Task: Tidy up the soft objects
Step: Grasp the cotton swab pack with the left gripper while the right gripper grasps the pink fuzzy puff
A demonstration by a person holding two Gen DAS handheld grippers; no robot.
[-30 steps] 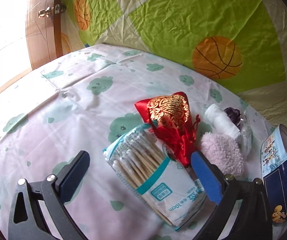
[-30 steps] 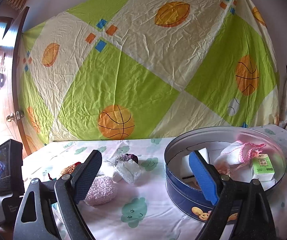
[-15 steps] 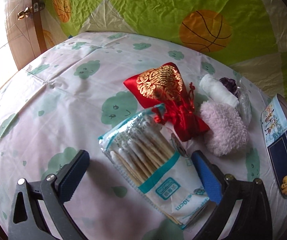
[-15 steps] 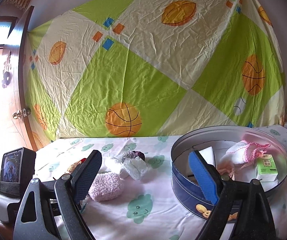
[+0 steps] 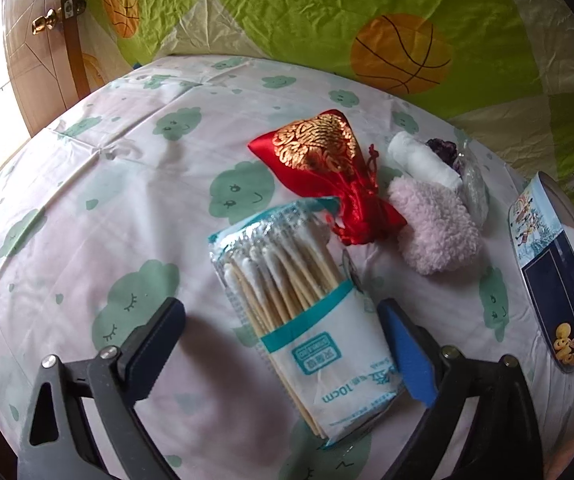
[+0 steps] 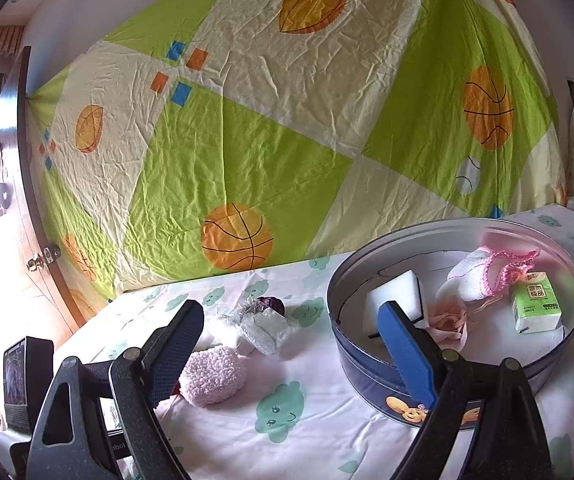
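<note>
The cotton swab pack (image 5: 307, 316) lies before the pouch (image 5: 327, 176); the fluffy puff (image 5: 435, 232) sits right, the tin (image 6: 375, 368) further right.

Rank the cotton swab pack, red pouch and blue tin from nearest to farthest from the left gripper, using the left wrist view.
1. cotton swab pack: between the left gripper's jaws.
2. red pouch: just beyond the pack.
3. blue tin: far right edge.

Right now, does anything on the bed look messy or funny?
A little. The cotton swab pack lies crooked, its top corner overlapping the red pouch. The fluffy pink puff and white roll are bunched beside them, still outside the round tin. Nothing looks spilled or broken.
</note>
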